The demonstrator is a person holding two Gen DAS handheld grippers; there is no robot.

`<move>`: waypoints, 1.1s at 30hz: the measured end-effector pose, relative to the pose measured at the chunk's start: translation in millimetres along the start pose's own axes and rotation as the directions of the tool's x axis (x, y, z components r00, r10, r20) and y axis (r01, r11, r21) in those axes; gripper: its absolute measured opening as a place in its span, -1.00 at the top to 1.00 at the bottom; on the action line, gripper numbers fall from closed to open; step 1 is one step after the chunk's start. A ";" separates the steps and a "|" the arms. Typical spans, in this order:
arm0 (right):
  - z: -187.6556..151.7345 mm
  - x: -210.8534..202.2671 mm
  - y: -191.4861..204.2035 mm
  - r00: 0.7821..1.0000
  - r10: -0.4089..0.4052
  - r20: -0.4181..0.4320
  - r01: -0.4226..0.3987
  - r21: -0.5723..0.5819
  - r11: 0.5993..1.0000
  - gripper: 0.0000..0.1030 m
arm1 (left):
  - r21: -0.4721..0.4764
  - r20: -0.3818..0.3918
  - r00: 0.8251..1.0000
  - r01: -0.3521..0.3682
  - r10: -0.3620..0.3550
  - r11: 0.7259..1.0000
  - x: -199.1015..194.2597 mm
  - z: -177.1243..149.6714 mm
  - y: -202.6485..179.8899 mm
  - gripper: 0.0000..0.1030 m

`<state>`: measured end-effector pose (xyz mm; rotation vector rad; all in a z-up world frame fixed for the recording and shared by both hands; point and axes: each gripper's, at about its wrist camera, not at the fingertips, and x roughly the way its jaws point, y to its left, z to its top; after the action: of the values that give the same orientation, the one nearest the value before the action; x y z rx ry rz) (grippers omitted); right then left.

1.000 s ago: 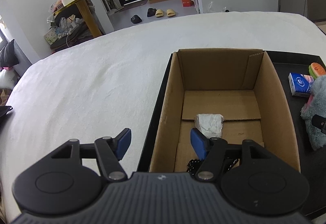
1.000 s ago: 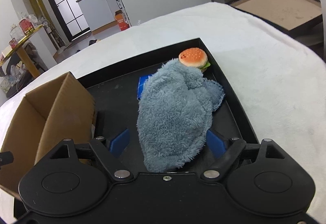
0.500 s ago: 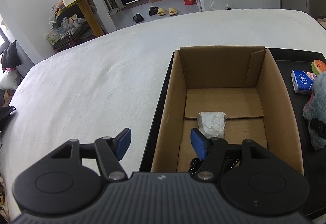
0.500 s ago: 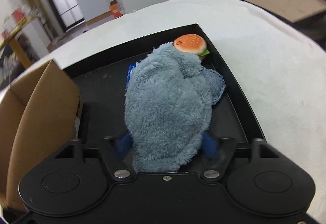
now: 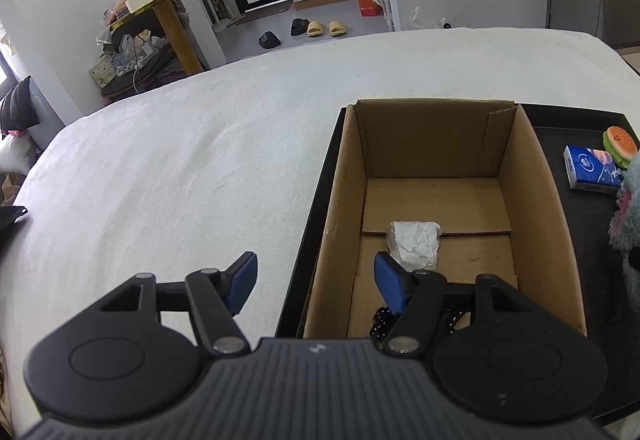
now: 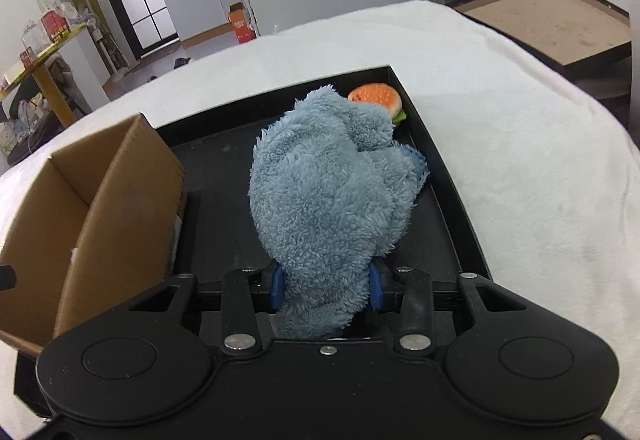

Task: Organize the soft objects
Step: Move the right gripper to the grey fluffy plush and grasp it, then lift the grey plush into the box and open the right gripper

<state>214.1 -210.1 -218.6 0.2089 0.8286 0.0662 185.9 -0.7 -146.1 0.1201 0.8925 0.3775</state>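
The fluffy toy (image 6: 328, 192) is grey-blue. The box (image 5: 440, 208) is brown, the tray (image 6: 440, 176) black. The burger toy (image 6: 376, 98) is orange and green.

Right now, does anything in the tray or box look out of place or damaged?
Nothing stands out. The right gripper is shut on the blue plush; the cardboard box stands upright on the black tray, holding a white wad.

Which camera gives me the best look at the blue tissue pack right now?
The left wrist view. The tissue pack lies in plain sight on the black tray, right of the cardboard box and beside the toy burger. In the right wrist view it is hidden behind the fluffy blue cloth held in the right claw.
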 end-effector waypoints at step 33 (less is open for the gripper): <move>33.7 -62.9 86.7 0.991 0.124 0.046 -0.116 -0.139 0.983 0.26 | -0.141 0.024 0.986 0.165 -0.164 0.976 -1.4 -2.9 33.3 0.00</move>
<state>198.5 -139.5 -132.7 0.1311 0.7539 0.2289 173.9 29.6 -138.4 -0.0829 0.8535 0.2844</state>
